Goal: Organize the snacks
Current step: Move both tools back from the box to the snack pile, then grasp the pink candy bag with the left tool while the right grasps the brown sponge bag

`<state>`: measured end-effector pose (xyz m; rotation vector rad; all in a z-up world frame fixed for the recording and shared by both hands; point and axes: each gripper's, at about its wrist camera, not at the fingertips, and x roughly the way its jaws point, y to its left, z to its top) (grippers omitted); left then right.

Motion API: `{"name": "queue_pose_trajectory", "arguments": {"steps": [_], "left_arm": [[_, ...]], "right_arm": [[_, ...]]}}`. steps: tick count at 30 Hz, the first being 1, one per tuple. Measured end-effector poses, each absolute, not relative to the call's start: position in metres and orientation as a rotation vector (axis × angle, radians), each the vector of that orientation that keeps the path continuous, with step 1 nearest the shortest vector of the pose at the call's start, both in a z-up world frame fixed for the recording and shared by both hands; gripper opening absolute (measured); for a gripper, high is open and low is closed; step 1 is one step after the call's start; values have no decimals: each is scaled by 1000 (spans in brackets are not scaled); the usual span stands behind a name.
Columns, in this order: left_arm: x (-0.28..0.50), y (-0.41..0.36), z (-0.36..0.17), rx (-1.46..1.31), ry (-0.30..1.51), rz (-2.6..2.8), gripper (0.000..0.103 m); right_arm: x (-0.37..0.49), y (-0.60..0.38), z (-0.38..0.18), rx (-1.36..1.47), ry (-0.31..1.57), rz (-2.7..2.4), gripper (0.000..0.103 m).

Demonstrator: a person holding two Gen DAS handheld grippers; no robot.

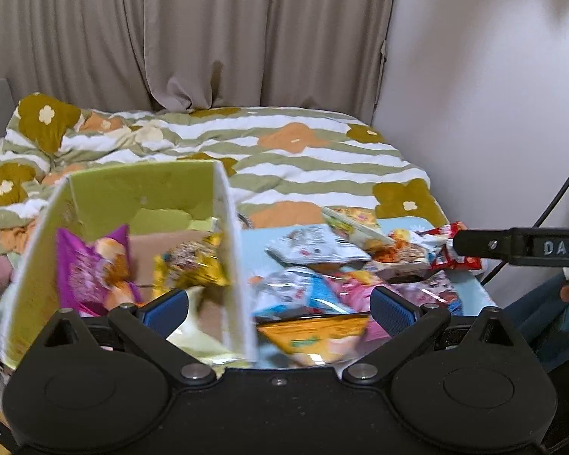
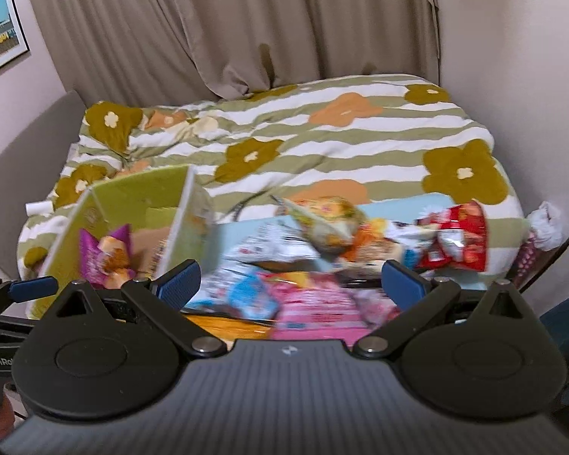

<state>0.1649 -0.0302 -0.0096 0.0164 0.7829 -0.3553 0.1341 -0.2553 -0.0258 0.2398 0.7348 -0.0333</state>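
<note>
A green cardboard box (image 1: 106,193) stands open at the left and holds a purple packet (image 1: 91,269) and a yellow packet (image 1: 193,265). Right of it, several snack packets lie heaped on a light blue mat (image 1: 409,225), among them an orange packet (image 1: 318,337) and a red packet (image 1: 455,261). My left gripper (image 1: 279,311) is open above the box's right wall, with nothing held. My right gripper (image 2: 290,282) is open over the heap, above a pink packet (image 2: 318,311). The red packet (image 2: 459,242) lies right of it and the box (image 2: 132,197) to its left. The near packets are blurred.
Box and mat rest on a bed with a striped, flowered duvet (image 1: 303,159). Beige curtains (image 1: 208,38) hang behind it and a white wall (image 1: 493,94) closes the right side. A dark cable (image 1: 561,193) runs at the far right. A framed picture (image 2: 0,30) hangs at the left.
</note>
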Motion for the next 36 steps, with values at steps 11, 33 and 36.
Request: {"name": "queue_pose_trajectory", "arguments": {"steps": [11, 33, 36], "left_arm": [[176, -126, -42, 48, 803, -295, 103], [256, -206, -127, 169, 1014, -297, 94], [259, -209, -134, 191, 1029, -298, 93]], "right_arm": [[154, -341, -81, 227, 842, 20, 103], [191, -365, -181, 313, 1002, 72, 103], [196, -364, -186, 327, 1018, 97, 99]]}}
